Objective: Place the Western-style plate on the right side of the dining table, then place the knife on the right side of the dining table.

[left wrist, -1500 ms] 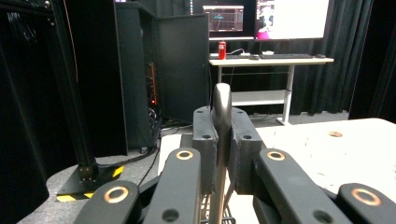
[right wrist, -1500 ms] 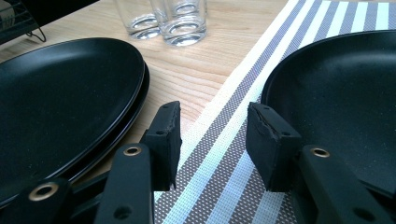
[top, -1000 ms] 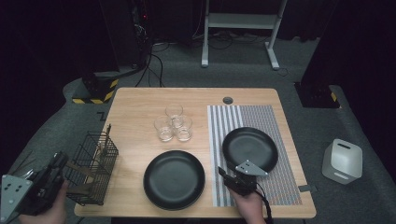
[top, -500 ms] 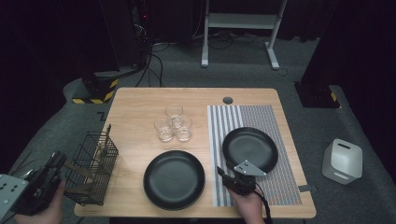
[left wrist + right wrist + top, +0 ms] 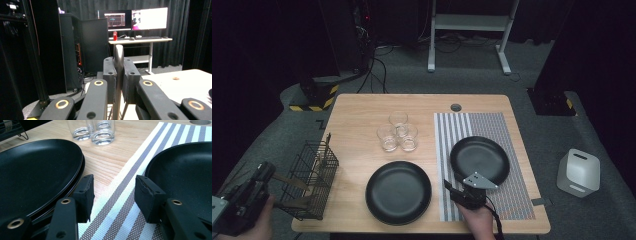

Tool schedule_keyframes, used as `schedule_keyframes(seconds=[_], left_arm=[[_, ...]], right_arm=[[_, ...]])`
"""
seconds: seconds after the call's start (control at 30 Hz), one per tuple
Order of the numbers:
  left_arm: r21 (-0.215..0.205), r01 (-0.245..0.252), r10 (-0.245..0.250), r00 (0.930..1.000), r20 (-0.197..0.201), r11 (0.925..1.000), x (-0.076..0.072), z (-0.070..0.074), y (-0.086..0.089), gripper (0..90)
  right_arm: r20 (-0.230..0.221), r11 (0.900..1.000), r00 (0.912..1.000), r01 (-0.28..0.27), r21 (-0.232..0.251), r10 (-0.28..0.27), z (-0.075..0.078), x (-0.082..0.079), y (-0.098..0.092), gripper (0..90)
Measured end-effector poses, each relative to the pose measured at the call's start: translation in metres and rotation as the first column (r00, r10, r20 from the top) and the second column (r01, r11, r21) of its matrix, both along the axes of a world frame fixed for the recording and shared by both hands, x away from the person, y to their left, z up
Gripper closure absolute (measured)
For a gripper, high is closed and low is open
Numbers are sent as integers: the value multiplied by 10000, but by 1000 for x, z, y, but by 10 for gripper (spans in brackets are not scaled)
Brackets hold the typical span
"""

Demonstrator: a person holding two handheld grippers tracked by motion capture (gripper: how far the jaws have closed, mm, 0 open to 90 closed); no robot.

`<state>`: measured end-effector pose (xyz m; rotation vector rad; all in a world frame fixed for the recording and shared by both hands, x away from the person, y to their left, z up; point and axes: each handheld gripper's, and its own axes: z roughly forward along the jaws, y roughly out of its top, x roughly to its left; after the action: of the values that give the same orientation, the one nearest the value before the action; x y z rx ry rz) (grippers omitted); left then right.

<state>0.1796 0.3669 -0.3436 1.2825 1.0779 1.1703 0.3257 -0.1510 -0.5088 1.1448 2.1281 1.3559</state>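
Observation:
My left gripper (image 5: 262, 172) is off the table's left front corner, shut on the thin handle of a utensil (image 5: 289, 179) that reaches into the wire basket (image 5: 319, 165). In the left gripper view that handle (image 5: 118, 53) stands upright between the pads of the gripper (image 5: 119, 62). My right gripper (image 5: 451, 189) hovers low over the striped placemat (image 5: 507, 125) near the front edge. Its jaws have just been opening and nothing is between them (image 5: 113, 187). One black plate (image 5: 35, 170) lies to its left on the wood, another (image 5: 185, 170) to its right on the mat.
Three clear glasses (image 5: 398, 132) stand clustered mid-table. The left black plate (image 5: 398, 191) shows a double rim, as if two were stacked. The basket holds several more utensils. A white box (image 5: 579, 172) sits on the floor to the right.
The left gripper has drifted slightly toward the lower left with the utensil in it. The right gripper has stayed in place.

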Motion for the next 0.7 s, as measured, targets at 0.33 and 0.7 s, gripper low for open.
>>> schedule_keyframes(seconds=[0.33, 0.7], left_arm=[[-139, -158, 161, 9995, 262, 9998, -5, 10, 2, 831], [-88, -12, 17, 9982, 595, 10000, -5, 23, -1, 832]], right_arm=[[71, 9999, 9998, -170, -16, 170, 0, 0, 2, 495], [100, 9998, 9997, -204, 76, 204, 1, -1, 1, 491]])
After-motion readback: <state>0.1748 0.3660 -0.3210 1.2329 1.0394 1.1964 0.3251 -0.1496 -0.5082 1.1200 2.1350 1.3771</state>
